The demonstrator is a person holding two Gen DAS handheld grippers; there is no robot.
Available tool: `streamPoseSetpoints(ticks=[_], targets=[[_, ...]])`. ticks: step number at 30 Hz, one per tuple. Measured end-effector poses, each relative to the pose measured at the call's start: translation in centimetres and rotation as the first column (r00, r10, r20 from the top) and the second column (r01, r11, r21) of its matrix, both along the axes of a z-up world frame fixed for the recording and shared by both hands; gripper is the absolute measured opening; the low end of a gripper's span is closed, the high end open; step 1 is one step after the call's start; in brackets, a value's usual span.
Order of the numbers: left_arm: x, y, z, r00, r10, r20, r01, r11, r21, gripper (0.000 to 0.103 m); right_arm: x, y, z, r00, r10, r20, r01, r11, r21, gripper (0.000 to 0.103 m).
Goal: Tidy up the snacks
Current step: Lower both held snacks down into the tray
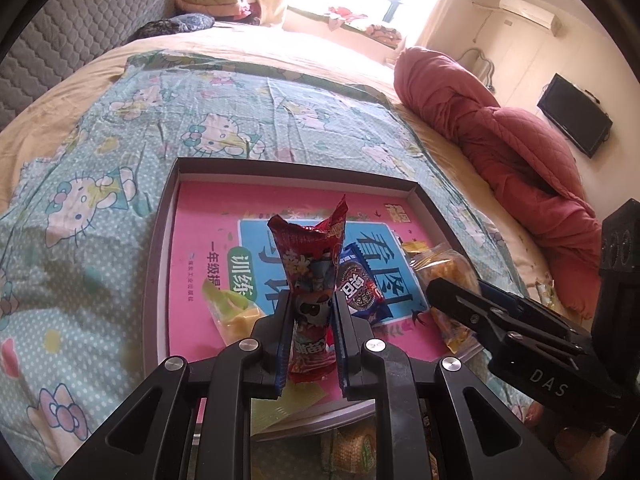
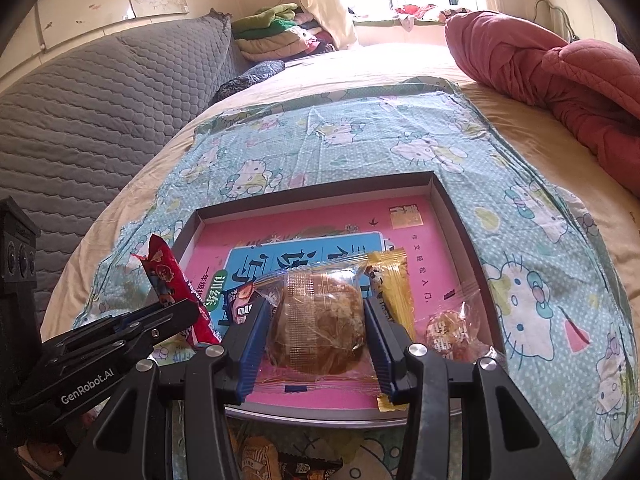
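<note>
Round wrapped cake (image 2: 318,320), right view only

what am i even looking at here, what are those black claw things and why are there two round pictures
Each black claw is a hand-held two-finger gripper; a person carries one in each hand. Each round picture comes from a fisheye camera mounted on one gripper, looking forward along its fingers.

The left gripper is shut on a red snack packet, held upright. The right gripper is shut on a clear-wrapped round pastry.

Below them is a shallow tray lined with a pink book cover, resting on a cartoon-cat cloth spread over a bed. Already in the tray: a blue cookie packet, a yellow packet and a small clear-wrapped snack.
</note>
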State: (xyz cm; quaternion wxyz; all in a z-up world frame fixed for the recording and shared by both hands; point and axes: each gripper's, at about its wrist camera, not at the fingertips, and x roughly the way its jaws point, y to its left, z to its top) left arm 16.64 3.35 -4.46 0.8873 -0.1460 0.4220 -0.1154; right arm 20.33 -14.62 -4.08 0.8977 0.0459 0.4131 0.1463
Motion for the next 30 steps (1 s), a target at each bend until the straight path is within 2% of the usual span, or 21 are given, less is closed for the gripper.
streamPoseSetpoints(ticks=[12, 30], targets=[[0.2, -0.4, -0.8, 1.000, -0.015, -0.020, 0.016, 1.000, 0.018, 0.019, 0.7, 0.3, -2.0, 0.999, 0.000, -0.052, 0.000, 1.000, 0.003, 0.047], [0.3, -0.5, -1.1, 0.999, -0.015, -0.033, 0.016, 1.000, 0.026, 0.019, 1.0, 0.4, -3.1, 0.996, 0.011, -0.090, -0.011, 1.000, 0.001, 0.048]])
